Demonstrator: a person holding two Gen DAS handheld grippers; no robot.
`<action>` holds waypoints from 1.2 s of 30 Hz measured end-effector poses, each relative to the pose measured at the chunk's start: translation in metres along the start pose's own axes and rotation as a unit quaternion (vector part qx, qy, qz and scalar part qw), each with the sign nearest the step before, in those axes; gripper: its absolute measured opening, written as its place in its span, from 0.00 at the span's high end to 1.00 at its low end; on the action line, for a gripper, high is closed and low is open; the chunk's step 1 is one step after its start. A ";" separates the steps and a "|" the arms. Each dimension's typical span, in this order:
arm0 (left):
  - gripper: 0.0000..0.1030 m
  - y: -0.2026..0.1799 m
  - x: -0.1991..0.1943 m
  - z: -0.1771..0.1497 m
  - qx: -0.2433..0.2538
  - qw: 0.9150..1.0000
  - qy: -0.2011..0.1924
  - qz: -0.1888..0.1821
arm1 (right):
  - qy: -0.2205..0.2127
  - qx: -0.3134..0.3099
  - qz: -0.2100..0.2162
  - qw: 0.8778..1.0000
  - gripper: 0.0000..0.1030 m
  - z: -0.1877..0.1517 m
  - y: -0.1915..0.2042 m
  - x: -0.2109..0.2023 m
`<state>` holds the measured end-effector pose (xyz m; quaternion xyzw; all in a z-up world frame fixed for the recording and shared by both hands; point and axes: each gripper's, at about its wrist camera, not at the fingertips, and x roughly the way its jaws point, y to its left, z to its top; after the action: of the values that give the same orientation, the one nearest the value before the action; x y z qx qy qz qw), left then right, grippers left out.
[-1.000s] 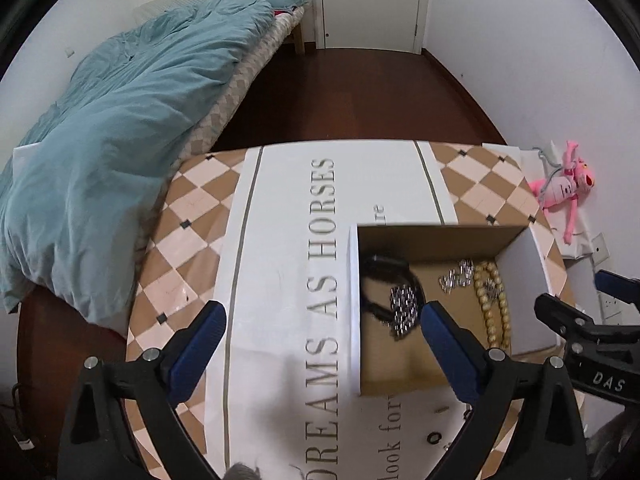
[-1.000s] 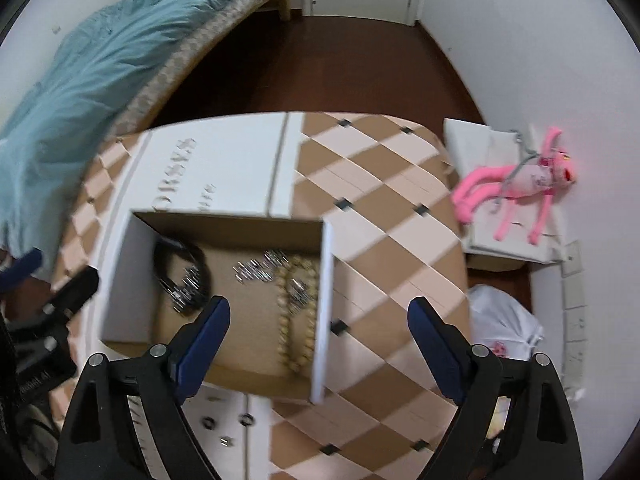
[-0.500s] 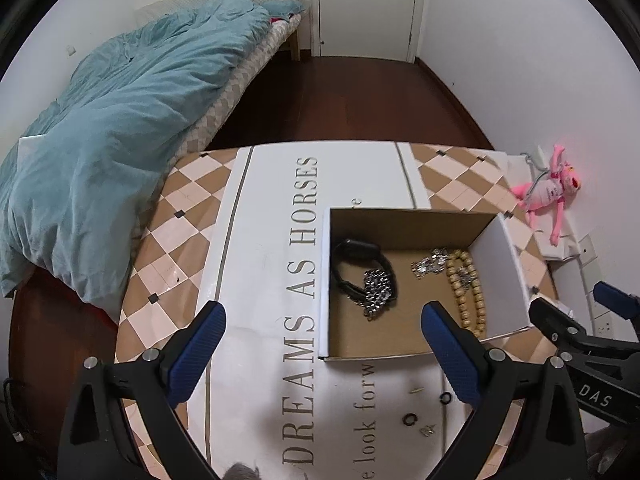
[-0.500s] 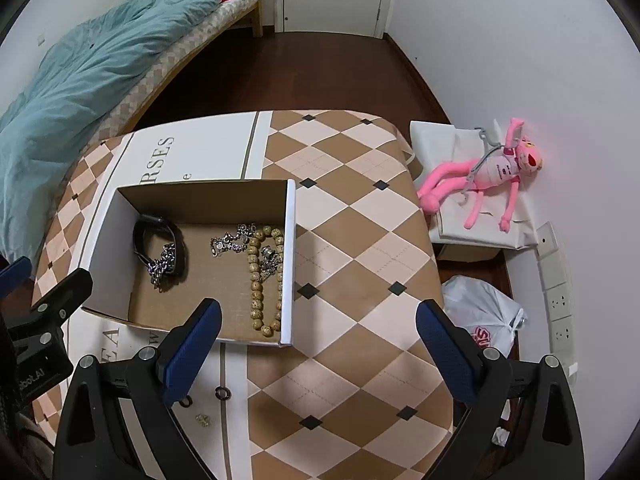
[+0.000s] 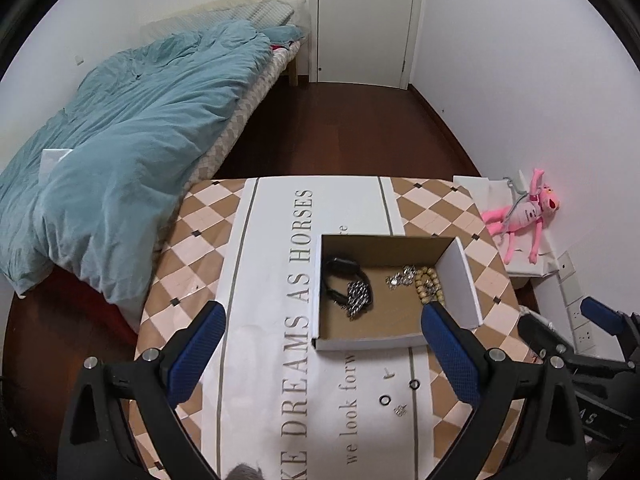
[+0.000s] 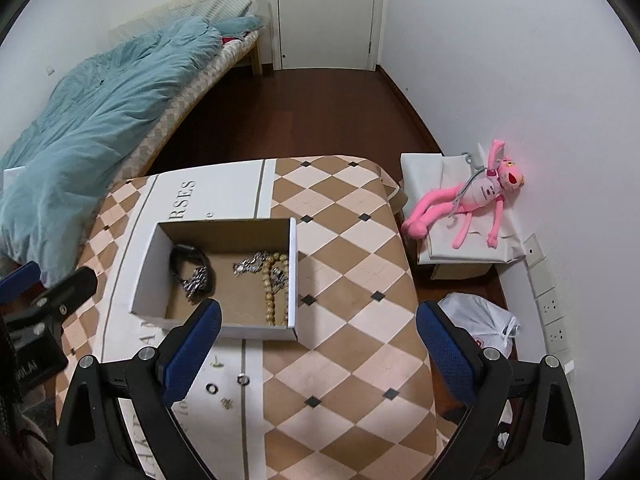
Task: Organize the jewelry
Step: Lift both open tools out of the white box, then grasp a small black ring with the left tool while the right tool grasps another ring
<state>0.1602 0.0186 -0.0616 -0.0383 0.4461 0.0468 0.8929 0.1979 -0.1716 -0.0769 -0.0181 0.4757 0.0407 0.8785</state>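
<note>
An open cardboard box [image 5: 464, 280] [image 6: 294, 276] stands on the checkered table. Inside lie a black band [image 5: 340, 270] [image 6: 186, 256], a silver chain [image 5: 358, 298] [image 6: 196, 284], a silver piece [image 5: 400, 276] [image 6: 250, 262] and a wooden bead string [image 5: 428, 286] [image 6: 272, 296]. Small rings [image 5: 385, 400] [image 6: 212, 390] and earrings [image 5: 400, 411] [image 6: 227, 403] lie loose on the cloth in front of the box. My left gripper [image 5: 320, 354] is open and empty, above the table before the box. My right gripper [image 6: 318, 350] is open and empty, right of the box.
A bed with a teal duvet [image 5: 132, 152] stands left of the table. A pink plush toy [image 6: 476, 200] lies on a white box at the right wall. A white plastic bag [image 6: 480, 320] lies on the floor by the table's right edge.
Both grippers have pulled back and risen from the box; it looks smaller and farther now. Both stay open. The loose rings in front of the box have come into view.
</note>
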 end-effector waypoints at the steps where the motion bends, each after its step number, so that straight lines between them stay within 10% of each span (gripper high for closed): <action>1: 0.03 0.001 0.001 -0.004 0.001 1.000 0.002 0.006 | 0.003 -0.002 0.001 1.000 0.04 -0.004 0.001 0.000; 11: 0.03 0.029 0.068 -0.078 -0.004 0.995 0.076 0.067 | 0.071 -0.022 0.040 0.996 0.05 -0.075 0.028 0.076; 14: 0.03 0.035 0.083 -0.090 -0.005 0.993 0.090 0.073 | 0.082 -0.025 0.045 0.995 0.24 -0.088 0.037 0.099; 23: 0.03 0.042 0.103 -0.104 -0.005 0.990 0.114 0.077 | 0.063 -0.062 0.038 0.995 0.37 -0.107 0.061 0.121; 28: 0.03 0.039 0.102 -0.106 -0.003 0.991 0.114 0.076 | 0.050 -0.074 0.035 0.995 0.87 -0.105 0.071 0.116; 36: 0.03 0.022 0.091 -0.101 -0.010 0.993 0.107 0.048 | 0.042 -0.018 0.053 0.998 0.87 -0.096 0.039 0.099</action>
<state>0.1323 0.0339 -0.1954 -0.0305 0.5396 0.0894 0.8366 0.1680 -0.1343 -0.2122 -0.0108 0.5114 0.0947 0.8541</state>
